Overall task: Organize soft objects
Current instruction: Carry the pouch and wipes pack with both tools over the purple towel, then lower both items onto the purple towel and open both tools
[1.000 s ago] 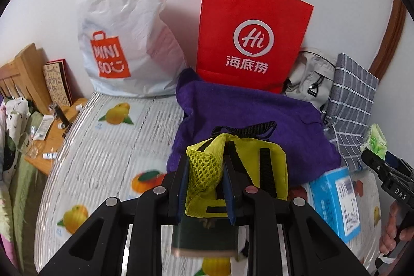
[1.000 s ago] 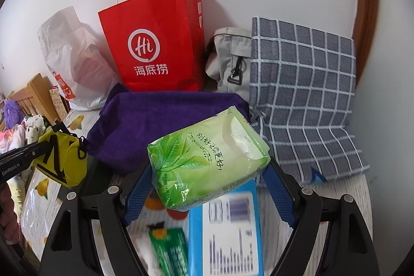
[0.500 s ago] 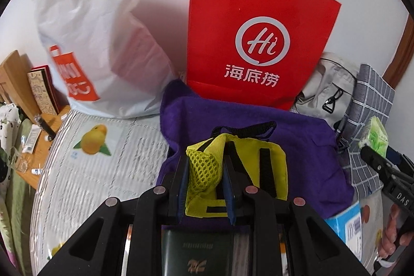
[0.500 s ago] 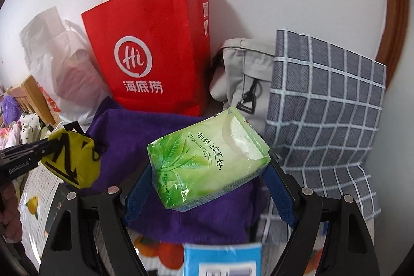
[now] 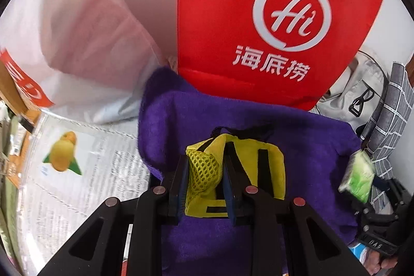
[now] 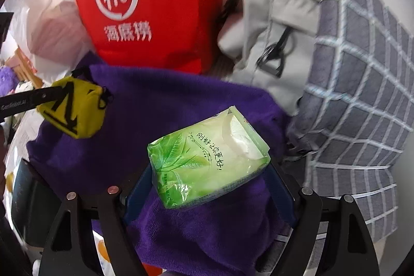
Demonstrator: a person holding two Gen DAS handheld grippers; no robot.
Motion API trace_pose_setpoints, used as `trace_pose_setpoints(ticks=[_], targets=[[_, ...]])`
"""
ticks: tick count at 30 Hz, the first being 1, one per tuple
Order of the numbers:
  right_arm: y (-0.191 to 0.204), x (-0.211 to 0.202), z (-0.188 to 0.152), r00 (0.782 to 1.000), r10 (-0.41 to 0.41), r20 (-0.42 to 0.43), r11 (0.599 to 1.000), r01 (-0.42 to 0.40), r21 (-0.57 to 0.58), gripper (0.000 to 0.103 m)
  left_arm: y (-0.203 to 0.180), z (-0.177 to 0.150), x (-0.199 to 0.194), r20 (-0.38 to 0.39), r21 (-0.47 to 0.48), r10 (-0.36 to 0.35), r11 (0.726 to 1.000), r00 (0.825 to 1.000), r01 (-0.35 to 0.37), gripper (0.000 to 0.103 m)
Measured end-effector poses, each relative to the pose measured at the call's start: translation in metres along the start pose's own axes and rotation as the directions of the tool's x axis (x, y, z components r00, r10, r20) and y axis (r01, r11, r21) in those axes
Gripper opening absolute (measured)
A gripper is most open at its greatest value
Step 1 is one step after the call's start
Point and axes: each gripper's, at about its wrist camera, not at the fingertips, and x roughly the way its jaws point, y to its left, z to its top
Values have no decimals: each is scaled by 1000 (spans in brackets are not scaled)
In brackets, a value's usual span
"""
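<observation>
My left gripper [image 5: 204,185] is shut on a small yellow pouch [image 5: 248,170] with black straps and a mesh pocket, held above a purple towel [image 5: 258,120]. My right gripper [image 6: 207,172] is shut on a green tissue pack [image 6: 207,159], also over the purple towel [image 6: 181,100]. The pouch shows at the left of the right wrist view [image 6: 75,110]; the tissue pack shows at the right of the left wrist view [image 5: 358,177].
A red paper bag [image 5: 258,17] stands against the wall behind the towel. A white plastic bag [image 5: 77,30] is to its left. A grey backpack [image 6: 271,38] and a grey checked bag [image 6: 362,95] are to its right. A fruit-print mat [image 5: 77,172] covers the table.
Both grippers have moved forward toward the bags at the wall and now hover over the purple towel. Each keeps its hold.
</observation>
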Motion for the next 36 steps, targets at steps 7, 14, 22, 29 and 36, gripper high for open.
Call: trace_pose_setpoints(ticks=[7,14,22,29,36], targets=[[3,18,-3,997,29,-65,1000,-29,-2,82,2,0,16,-9,-33,-39,999,999,39,23],[3,24,1,994,91,-64,996,-90,16,87,9,-3,24,-2,-51,-60,997,998,59,25],[0,12,0,998,57,-34,998,-56,15,94,21,2,17,8,-94,-84,992,996,84,60],[10,-18,-2,996,-81,46,996,83,-46,94,17,4,-9,54,-60,-51,997,997,54,60],[27,-58,-22,995,-72,63,996,75,-44,94,-6,-6,-51,126,10,-62,998,990,61,60]])
